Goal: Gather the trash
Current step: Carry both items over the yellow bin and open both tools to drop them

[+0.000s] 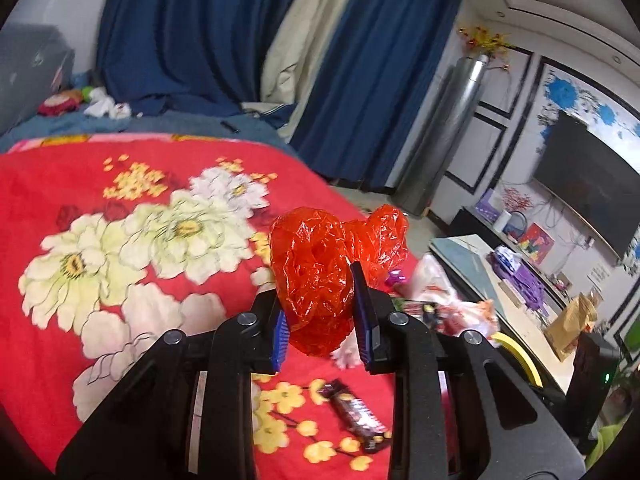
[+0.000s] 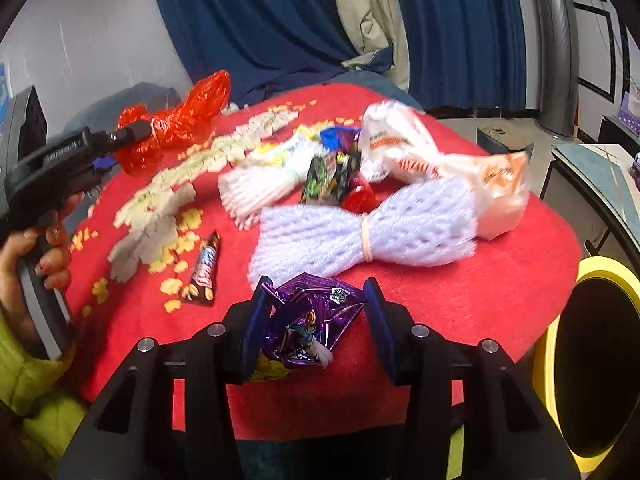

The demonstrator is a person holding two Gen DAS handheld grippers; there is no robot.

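Note:
My left gripper (image 1: 322, 312) is shut on a crumpled red plastic bag (image 1: 320, 268) and holds it above the red floral blanket (image 1: 100, 240); the bag also shows in the right wrist view (image 2: 176, 124), clamped by the left gripper (image 2: 132, 132). My right gripper (image 2: 316, 320) stands open around a crumpled purple foil wrapper (image 2: 308, 320); the wrapper touches the left finger and is apart from the right one. A Snickers bar (image 2: 204, 268) lies left of it and also shows in the left wrist view (image 1: 356, 412).
On the blanket lie a lilac foam net (image 2: 368, 232), a white foam net (image 2: 260, 188), a white and orange plastic bag (image 2: 440, 160) and small dark wrappers (image 2: 332, 180). A yellow-rimmed black bin (image 2: 600, 360) stands at the right, off the blanket's edge.

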